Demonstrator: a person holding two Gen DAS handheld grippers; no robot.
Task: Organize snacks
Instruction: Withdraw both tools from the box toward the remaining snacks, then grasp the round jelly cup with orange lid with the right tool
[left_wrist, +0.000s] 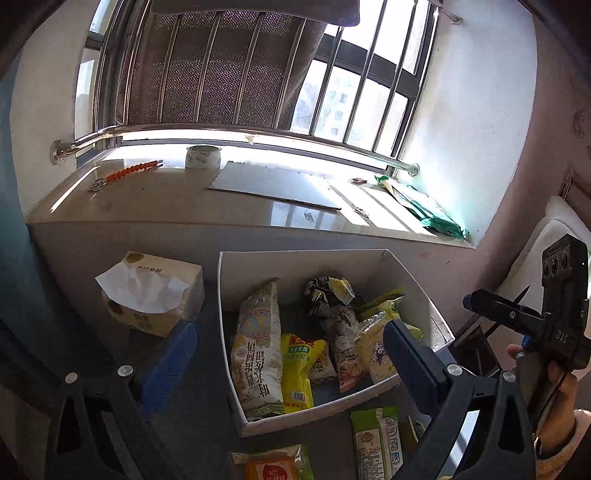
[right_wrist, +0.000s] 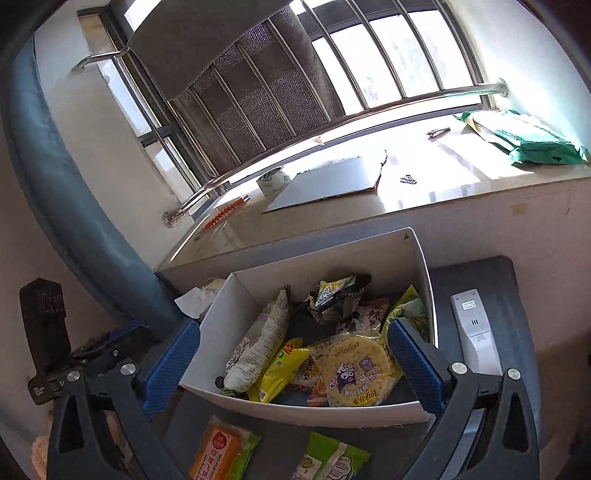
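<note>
Two packets, orange (right_wrist: 221, 452) and green (right_wrist: 332, 461), lie just before the snack-filled box (right_wrist: 236, 332), both grippers' fingers (right_wrist: 415, 365) spread, holding nothing.

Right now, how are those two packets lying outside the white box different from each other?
The orange packet has an orange front panel with green edges, while the green packet is light green and white. The orange packet lies nearer the left gripper, the green packet nearer the right gripper. In the left wrist view the green packet shows a printed label panel; the orange packet shows a round logo. Both lie flat on the dark surface, just outside the white box, untouched.
</note>
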